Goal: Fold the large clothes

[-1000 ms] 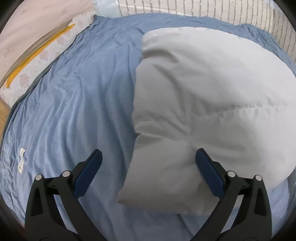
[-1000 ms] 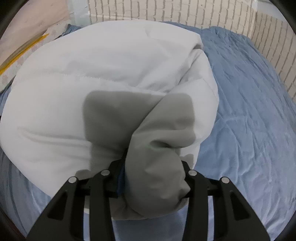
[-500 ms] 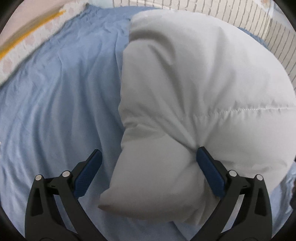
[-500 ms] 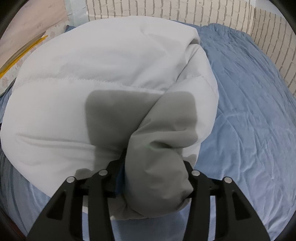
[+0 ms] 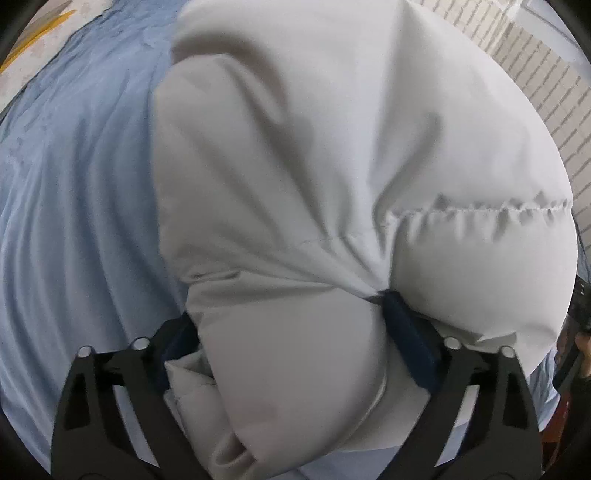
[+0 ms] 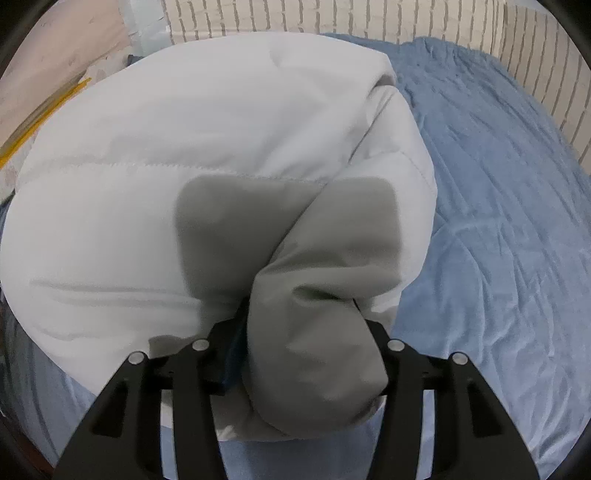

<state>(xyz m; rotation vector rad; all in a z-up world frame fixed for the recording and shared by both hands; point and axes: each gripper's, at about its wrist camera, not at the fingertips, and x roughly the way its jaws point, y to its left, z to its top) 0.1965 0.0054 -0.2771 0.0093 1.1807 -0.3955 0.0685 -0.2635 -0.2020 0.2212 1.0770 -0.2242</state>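
Since the earlier frames, the left gripper (image 5: 291,325) has come down onto the near corner of the coat (image 5: 332,166); the jaws that hung wide above it now straddle a thick roll of padding and are closing. The blue right pad (image 5: 410,343) digs into the fabric at a quilting seam, and the left pad is mostly hidden behind the bulge. The right gripper (image 6: 306,321) has hardly shifted. A shaded fold of the coat (image 6: 317,332) bulges between its jaws, which are easing open; its pads appear to be still in contact.

Judgement: a two-point hold on the near edge is being set up, probably to lift or turn the next fold, though the right hold is slackening.

The coat is white, quilted and puffy, with a smooth matte shell and stitched seams that pucker under load. It lies bunched in a rounded mound on the bed (image 6: 498,221), toward the left side in the right view. The bed's cover is blue, soft and finely creased. A brick-pattern wall (image 6: 332,18) stands behind.
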